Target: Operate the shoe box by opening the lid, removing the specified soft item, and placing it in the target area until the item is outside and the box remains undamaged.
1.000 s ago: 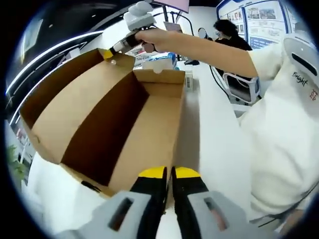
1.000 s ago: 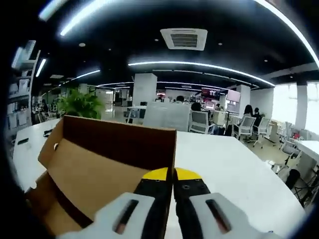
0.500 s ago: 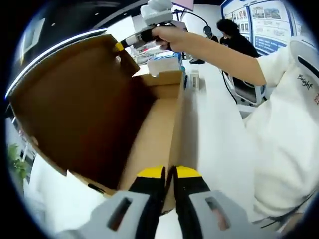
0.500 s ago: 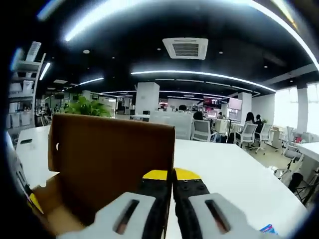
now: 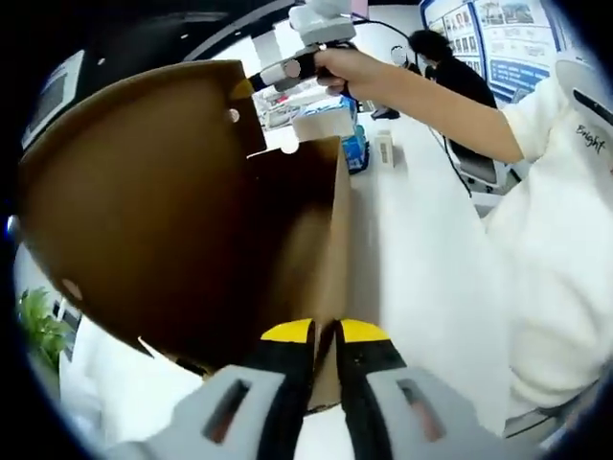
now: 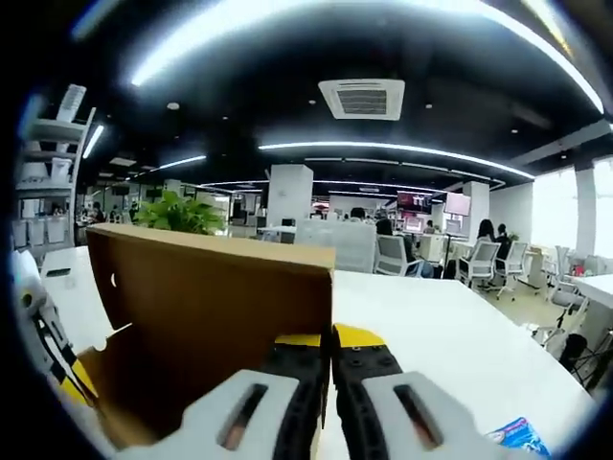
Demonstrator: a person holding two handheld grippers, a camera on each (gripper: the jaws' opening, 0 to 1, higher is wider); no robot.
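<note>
My left gripper point(image 5: 324, 331) had its yellow-tipped jaws pinched narrow on the near edge of the box point(image 5: 321, 249), the cardboard wall running up between the two tips. Beyond them the brown lid point(image 5: 134, 201) stood raised and tilted over the box, covering most of its inside, so I could not tell whether any soft item lay in there. At the lid's far corner my right gripper point(image 5: 251, 84) met the cardboard, held in my hand point(image 5: 350, 67), with my white sleeve point(image 5: 556, 192) reaching in from the right. In the right gripper view that same right gripper point(image 6: 330, 337) was clamped thin on the lid's point(image 6: 220, 307) edge, the flap filling the space to the left of the jaws, and part of the left gripper point(image 6: 43, 335) showed at the far left beside the box. The box sat on a white table point(image 5: 421, 249). Near the box's far end, on the table, stood a blue packet point(image 5: 356, 151) and a small white carton point(image 5: 385, 149), close beside each other. A corner of a blue item point(image 6: 517, 433) lay on the table to the near right in the right gripper view. Farther off was an office with chairs point(image 6: 391, 254), a green plant point(image 6: 182, 213), and a seated person point(image 5: 450, 67) by a poster wall.
</note>
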